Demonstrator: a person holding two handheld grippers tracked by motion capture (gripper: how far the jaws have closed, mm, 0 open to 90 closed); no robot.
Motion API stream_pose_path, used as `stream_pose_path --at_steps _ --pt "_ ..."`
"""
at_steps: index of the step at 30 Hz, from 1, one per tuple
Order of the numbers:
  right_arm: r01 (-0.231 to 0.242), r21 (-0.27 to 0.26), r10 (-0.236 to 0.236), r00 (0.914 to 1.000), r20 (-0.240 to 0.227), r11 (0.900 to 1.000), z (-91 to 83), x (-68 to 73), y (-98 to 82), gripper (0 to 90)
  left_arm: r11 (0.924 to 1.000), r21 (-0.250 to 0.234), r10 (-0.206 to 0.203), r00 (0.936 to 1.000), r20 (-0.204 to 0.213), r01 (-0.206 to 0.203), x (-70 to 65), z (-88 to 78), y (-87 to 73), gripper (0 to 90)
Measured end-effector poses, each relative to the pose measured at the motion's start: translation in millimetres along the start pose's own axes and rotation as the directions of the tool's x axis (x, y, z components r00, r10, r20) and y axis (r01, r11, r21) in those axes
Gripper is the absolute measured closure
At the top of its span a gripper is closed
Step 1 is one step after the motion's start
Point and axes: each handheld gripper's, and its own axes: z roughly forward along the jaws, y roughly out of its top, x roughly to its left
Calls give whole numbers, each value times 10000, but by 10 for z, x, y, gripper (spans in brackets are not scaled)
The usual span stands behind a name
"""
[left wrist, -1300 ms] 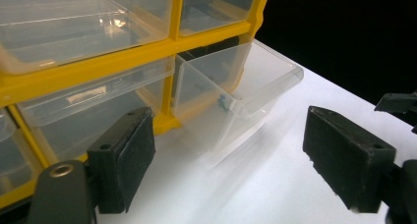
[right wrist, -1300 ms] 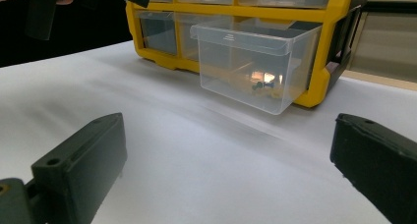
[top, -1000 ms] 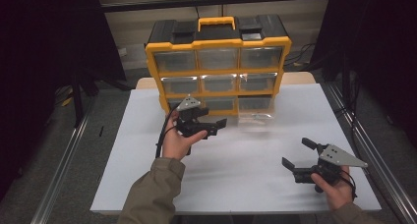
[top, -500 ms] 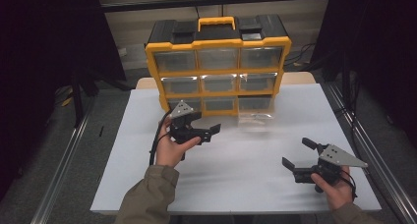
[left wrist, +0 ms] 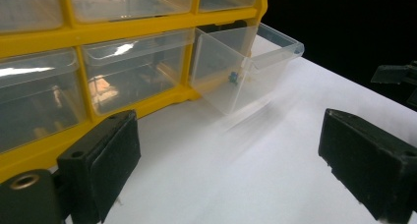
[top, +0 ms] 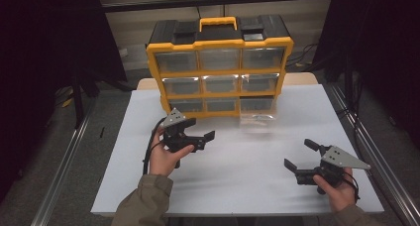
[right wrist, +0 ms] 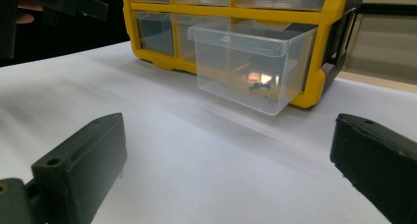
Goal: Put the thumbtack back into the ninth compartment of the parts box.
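Two tools hover over the white bench, each in one of the person's hands, and neither has hold of anything. In the high view the left tool sits in front of the organizer's lower left corner, tipped so its jaws point toward the right; its jaws have just been opening and now stand wide, with only bare bench surface between them in the left gripper view. The right tool is low near the bench's front right corner, well apart from the cabinet, its jaws likewise spread wide and empty.

At the back of the bench stands the yellow drawer organizer, black on top with a yellow carry handle and three rows of three clear drawers. The bottom right clear drawer is pulled out partway, jutting forward over the bench while its rear end stays in the frame; the other drawers sit flush. Inside the open drawer, near its floor, lies a small dark part, blue-tinted in the left gripper view and too small to identify. The left tool is nearer this drawer than the right, but neither touches it.
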Motion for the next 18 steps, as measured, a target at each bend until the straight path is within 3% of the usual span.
stream_pose_path --at_steps 1,2,3,4,6,8,9,10,11,12,15,16,17,18 --pt "7 -7 -7 10000 11 10000 0 0 0 0 9999 -104 -38 9999 -165 36 -4 -16 -11 83" --pt "4 0 -4 10000 13 10000 0 0 0 0 10000 -93 -4 10000 44 4 16 -38 -19 83" --pt "1 4 -1 10000 4 10000 -1 1 -1 0 9999 -111 -11 9997 -227 8 12 -53 -30 82" --pt "3 4 -3 10000 5 10000 0 2 -1 0 9999 -127 -12 9997 -245 9 21 -68 -40 79" --pt "-7 4 7 10000 -11 10000 2 3 -1 0 9999 -136 39 10000 51 -38 68 -96 -67 74" --pt "-41 7 41 10000 2 10000 4 5 0 0 9999 -161 -42 10000 -55 42 83 -124 -94 73" --pt "-59 -13 59 10000 -29 10000 6 4 -1 0 9999 -146 -61 9994 -350 56 76 -133 -103 70" --pt "-50 6 50 10000 6 10000 4 4 0 0 9998 -200 -1 10000 -38 0 97 -144 -115 68" --pt "-32 8 32 10000 20 10000 6 1 -1 0 9999 -119 43 9995 -297 -47 88 -160 -122 66" --pt "10 26 -10 10000 27 10000 6 -3 -2 0 9998 -139 113 9999 -84 -114 97 -172 -133 60" --pt "6 -22 -6 10000 -1 10000 1 -3 -1 0 9995 -135 264 9988 -404 -270 106 -220 -160 53" --pt "4 -24 -4 10000 16 10000 -1 -5 -4 0 9995 -232 202 9997 -153 -205 127 -232 -175 52" --pt "-6 -28 6 10000 44 10000 -3 -7 -6 0 9995 -196 218 9987 -465 -227 124 -245 -184 50" --pt "22 10 -22 10000 46 10000 -10 -9 -6 0 9995 -213 203 9987 -470 -214 129 -260 -196 47"
